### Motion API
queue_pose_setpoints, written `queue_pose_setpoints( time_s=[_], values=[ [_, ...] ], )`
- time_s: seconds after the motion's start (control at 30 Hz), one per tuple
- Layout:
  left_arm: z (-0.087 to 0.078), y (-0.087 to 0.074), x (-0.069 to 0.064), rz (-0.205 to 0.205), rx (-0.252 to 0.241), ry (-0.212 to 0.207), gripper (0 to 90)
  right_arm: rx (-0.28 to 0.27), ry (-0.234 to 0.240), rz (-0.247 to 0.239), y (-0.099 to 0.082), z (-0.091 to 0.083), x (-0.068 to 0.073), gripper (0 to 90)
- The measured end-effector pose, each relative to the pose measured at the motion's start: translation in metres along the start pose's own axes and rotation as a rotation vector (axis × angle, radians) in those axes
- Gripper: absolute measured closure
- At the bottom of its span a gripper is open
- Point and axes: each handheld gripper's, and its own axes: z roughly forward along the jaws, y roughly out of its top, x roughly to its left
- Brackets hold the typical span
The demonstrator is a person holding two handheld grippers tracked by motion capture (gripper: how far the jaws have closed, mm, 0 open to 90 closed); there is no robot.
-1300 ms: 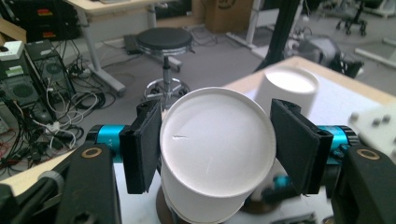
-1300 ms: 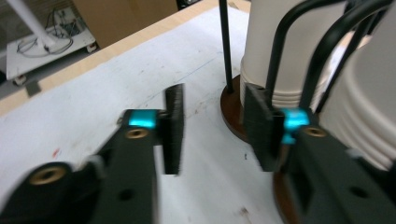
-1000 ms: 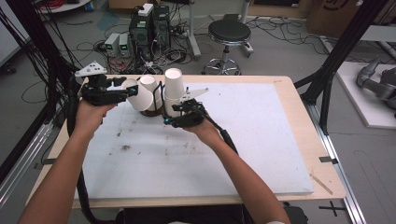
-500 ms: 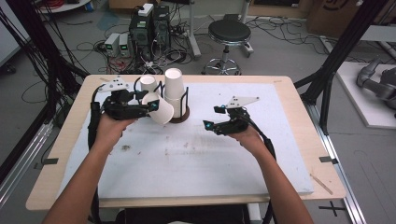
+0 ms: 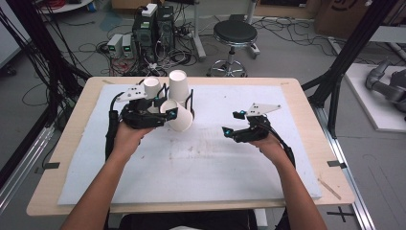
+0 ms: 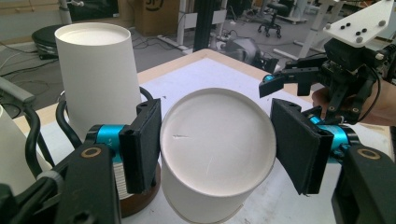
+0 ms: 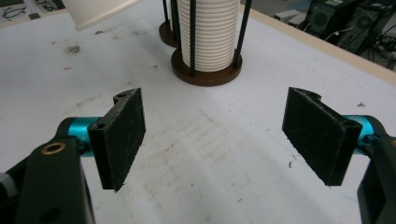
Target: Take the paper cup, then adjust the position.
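Observation:
My left gripper (image 5: 163, 109) is shut on a white paper cup (image 5: 181, 120), held on its side just in front of two upright cup stacks (image 5: 178, 86) in black-rod holders. In the left gripper view both pads press the cup (image 6: 210, 196) at its sides, its recessed bottom facing the camera, with one stack (image 6: 98, 79) behind on the left. My right gripper (image 5: 231, 122) hovers over the mat to the right, apart from the cups. Its jaws have just been opening and stand wide with nothing between them (image 7: 215, 140); a stack in its holder (image 7: 210, 32) stands ahead.
A white foam mat (image 5: 191, 167) covers most of the wooden table (image 5: 72, 191). Black frame posts (image 5: 335, 81) rise at the table's sides. A stool (image 5: 234, 36) and computers (image 5: 153, 26) stand on the floor beyond the far edge.
My right gripper has pulled away from the cup stacks to the right. The left gripper has carried the cup rightward and a little toward me.

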Motion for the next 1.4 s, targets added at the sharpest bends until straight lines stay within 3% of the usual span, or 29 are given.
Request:
queue_pose_setpoints(
  time_s=[0.3,0.43,0.7,0.87,1.1,1.23,1.4],
  values=[
    [0.003,-0.001,-0.006,-0.004,-0.004,-0.002,36.0,-0.010,0.038,0.024,-0.002,-0.003,-0.001,21.5],
    [0.004,-0.001,-0.009,0.010,-0.002,-0.008,36.0,-0.011,0.079,0.040,-0.002,-0.004,0.000,21.6],
    [0.010,-0.005,-0.014,0.038,-0.005,-0.026,35.9,-0.046,0.107,-0.015,0.000,-0.005,0.002,21.7],
    [0.014,-0.011,-0.018,0.046,-0.015,-0.032,36.0,-0.036,0.097,-0.065,-0.005,-0.014,0.001,21.7],
    [0.019,-0.016,-0.025,0.064,-0.027,-0.052,36.0,-0.077,0.091,-0.100,-0.006,-0.019,0.001,21.7],
    [0.017,-0.017,-0.030,0.080,-0.031,-0.089,36.0,-0.084,0.122,-0.134,-0.004,-0.014,0.010,22.0],
    [0.014,-0.020,-0.035,0.094,-0.037,-0.120,36.0,-0.056,0.159,-0.125,-0.002,-0.010,0.022,22.2]
  ],
)
